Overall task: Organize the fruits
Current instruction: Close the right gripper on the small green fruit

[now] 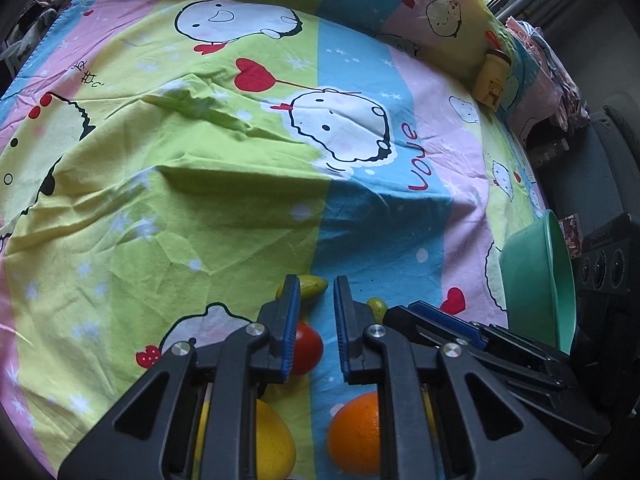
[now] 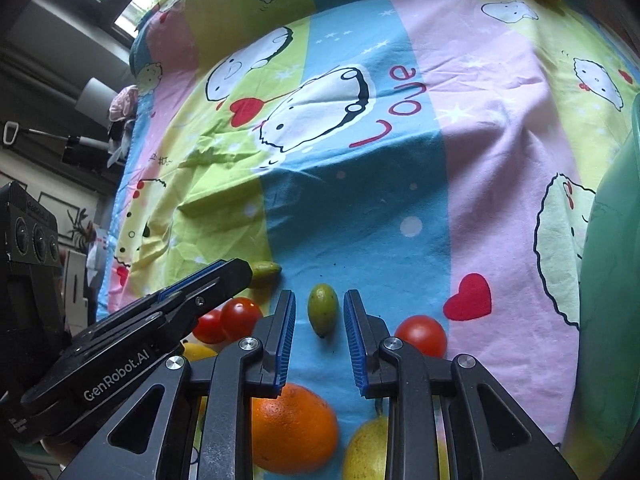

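Fruit lay loose on the cartoon bedsheet [image 2: 360, 208], lower centre of frame: orange [image 2: 294, 426], tomatoes [image 2: 422, 334], small green fruit [image 2: 322, 309]. Green bowl [image 1: 536, 276], at right edge, looked empty; sorting apparently not begun. Left gripper [image 1: 316, 320] closed, holding nothing. Right gripper [image 2: 320, 332] narrowed, green fruit beyond its tips, ungripped.

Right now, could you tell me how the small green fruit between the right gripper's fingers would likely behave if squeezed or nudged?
The small green fruit is smooth and oval, so it may slip from the pads. Lying loose on the soft bedsheet, it would probably roll sideways if nudged. It looks light.
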